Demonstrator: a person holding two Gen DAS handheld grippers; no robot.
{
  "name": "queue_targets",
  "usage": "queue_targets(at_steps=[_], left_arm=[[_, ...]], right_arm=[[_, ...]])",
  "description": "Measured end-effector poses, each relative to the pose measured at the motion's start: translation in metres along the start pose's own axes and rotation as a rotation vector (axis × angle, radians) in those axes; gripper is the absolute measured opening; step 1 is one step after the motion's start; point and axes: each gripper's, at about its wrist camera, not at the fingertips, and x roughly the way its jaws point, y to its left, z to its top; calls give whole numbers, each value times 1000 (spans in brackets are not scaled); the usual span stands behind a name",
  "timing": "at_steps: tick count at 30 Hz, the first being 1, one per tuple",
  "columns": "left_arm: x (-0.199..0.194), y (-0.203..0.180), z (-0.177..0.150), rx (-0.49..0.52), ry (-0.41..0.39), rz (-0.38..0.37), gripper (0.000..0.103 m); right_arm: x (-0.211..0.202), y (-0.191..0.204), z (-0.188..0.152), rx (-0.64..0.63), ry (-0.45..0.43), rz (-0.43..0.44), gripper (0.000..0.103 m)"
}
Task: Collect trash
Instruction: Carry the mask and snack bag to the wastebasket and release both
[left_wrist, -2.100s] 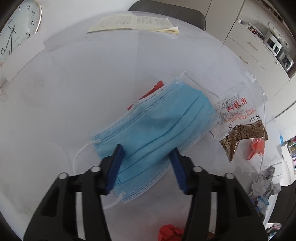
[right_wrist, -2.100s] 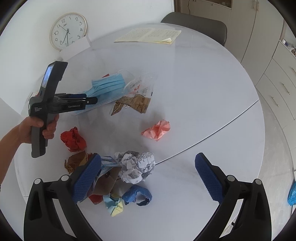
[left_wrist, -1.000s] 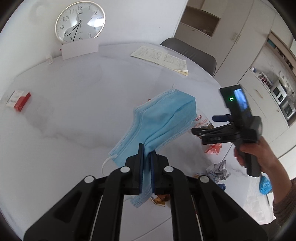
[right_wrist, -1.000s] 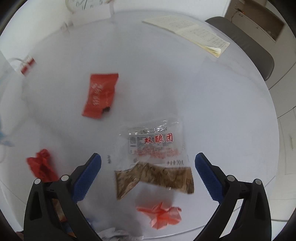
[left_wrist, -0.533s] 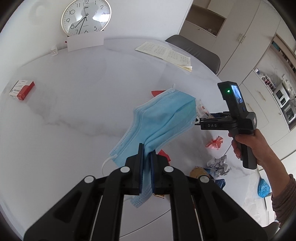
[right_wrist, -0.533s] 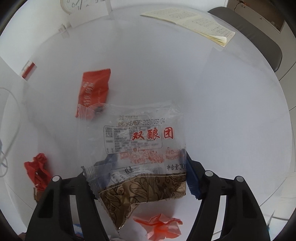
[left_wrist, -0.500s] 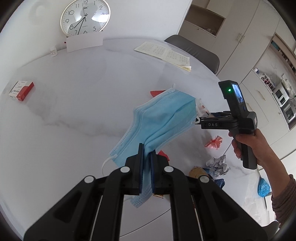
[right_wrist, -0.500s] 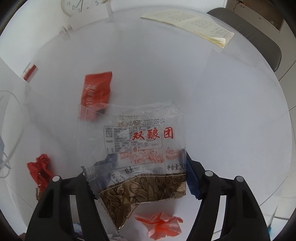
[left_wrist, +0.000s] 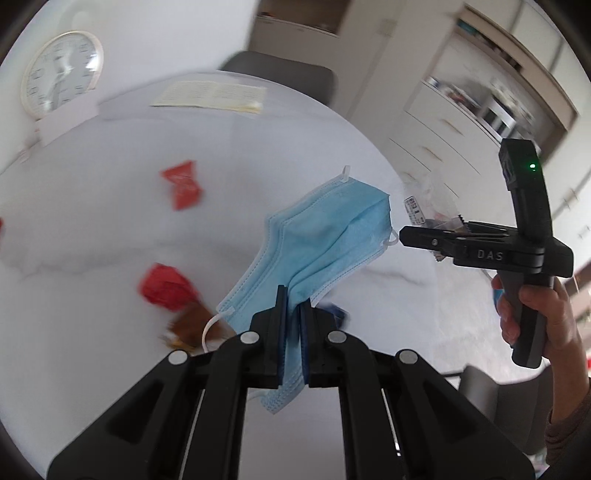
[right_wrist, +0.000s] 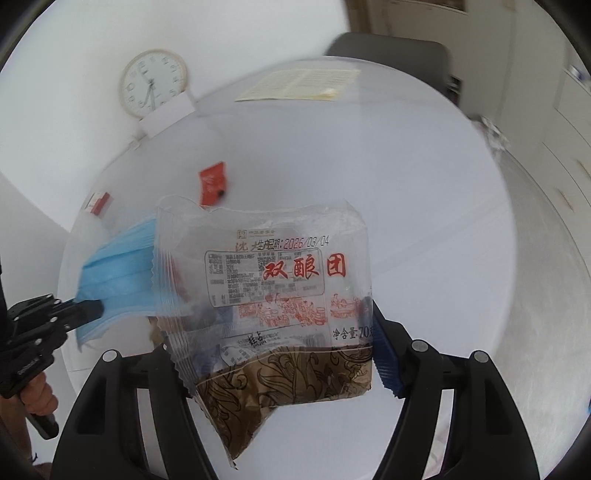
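A blue face mask (left_wrist: 325, 236) hangs above the round white table (left_wrist: 92, 221), and my left gripper (left_wrist: 293, 295) is shut on its lower fold. A clear snack wrapper (right_wrist: 280, 273) with red characters and a brown base sits lifted between the fingers of my right gripper (right_wrist: 273, 332). Its jaws are opening slightly, but the pads still press the wrapper's sides. In the left wrist view the right gripper (left_wrist: 406, 236) is held just right of the mask, with the wrapper (left_wrist: 428, 206) at its tip. In the right wrist view the mask (right_wrist: 118, 269) and left gripper (right_wrist: 92, 308) are at the left.
On the table lie a red packet (left_wrist: 183, 182), a crumpled red paper (left_wrist: 164, 286), a brown wrapper (left_wrist: 188, 325) and an open booklet (left_wrist: 210, 94). A small red and white box (right_wrist: 99, 202) sits near the wall. A clock (left_wrist: 59, 88) leans at the back, beside a grey chair (left_wrist: 280, 70).
My right gripper closed on the clear wrapper and raised it off the table. My left gripper, still shut on the mask, swung sideways, and the two grippers now hang close together.
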Motion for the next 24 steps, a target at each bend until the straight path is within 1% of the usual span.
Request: queue_targets(at_steps=[3, 6, 9, 12, 15, 18, 20, 24], left_arm=[[14, -48, -12, 72, 48, -81, 6], [27, -89, -23, 153, 89, -146, 6], [42, -135, -35, 261, 131, -188, 6], [60, -171, -47, 338, 181, -219, 6], [82, -200, -56, 399, 237, -244, 6], [108, -228, -67, 447, 296, -254, 6], [125, -243, -73, 467, 337, -248, 6], [152, -265, -84, 488, 396, -238, 6]], right_arm=[[-32, -36, -46, 99, 10, -64, 72], [-55, -64, -88, 181, 13, -118, 72], [-73, -91, -122, 261, 12, -159, 72], [-89, -117, -155, 343, 4, -196, 73], [-100, -136, -175, 399, -5, -224, 73], [-108, -155, -193, 442, -13, -250, 73], [-110, -164, -201, 467, -17, -254, 73], [-109, -184, -216, 514, -20, -260, 73]])
